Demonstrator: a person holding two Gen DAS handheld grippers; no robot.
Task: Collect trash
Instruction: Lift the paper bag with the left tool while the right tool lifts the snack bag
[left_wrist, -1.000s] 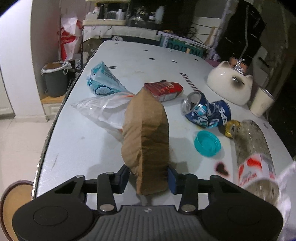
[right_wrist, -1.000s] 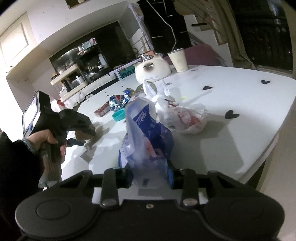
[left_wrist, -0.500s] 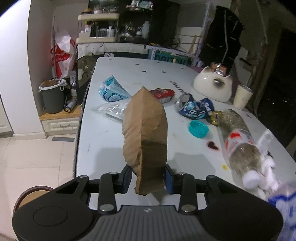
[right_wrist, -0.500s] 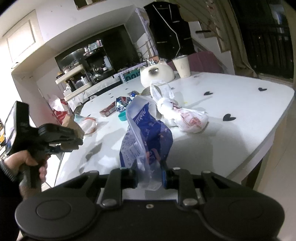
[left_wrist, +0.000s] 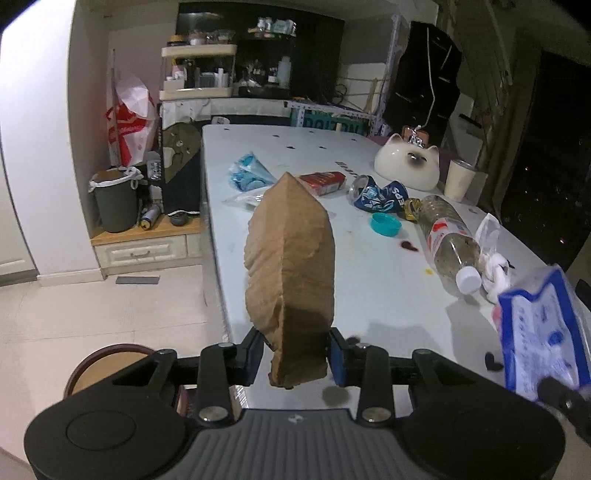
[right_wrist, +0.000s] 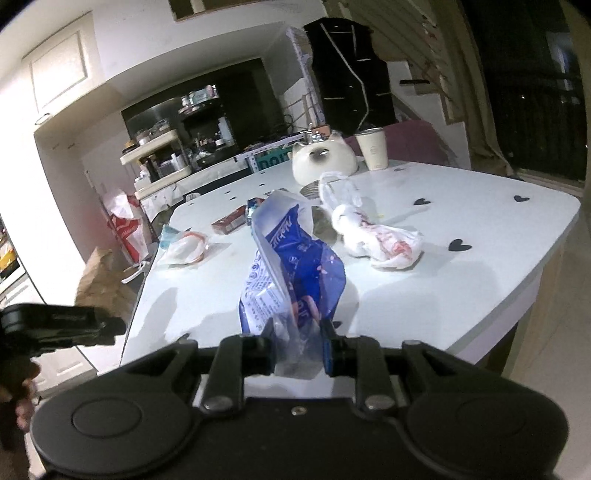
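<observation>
Only from the left wrist view: a grey bin (left_wrist: 115, 201) beside the table (left_wrist: 369, 295).

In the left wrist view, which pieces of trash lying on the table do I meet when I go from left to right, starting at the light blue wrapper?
light blue wrapper → red carton → crushed blue can → teal cap → plastic bottle

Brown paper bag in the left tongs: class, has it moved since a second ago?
Yes. The brown paper bag has pulled back from the blue bottle cap, toward the near end of the table, and is now held off its left edge.
</observation>
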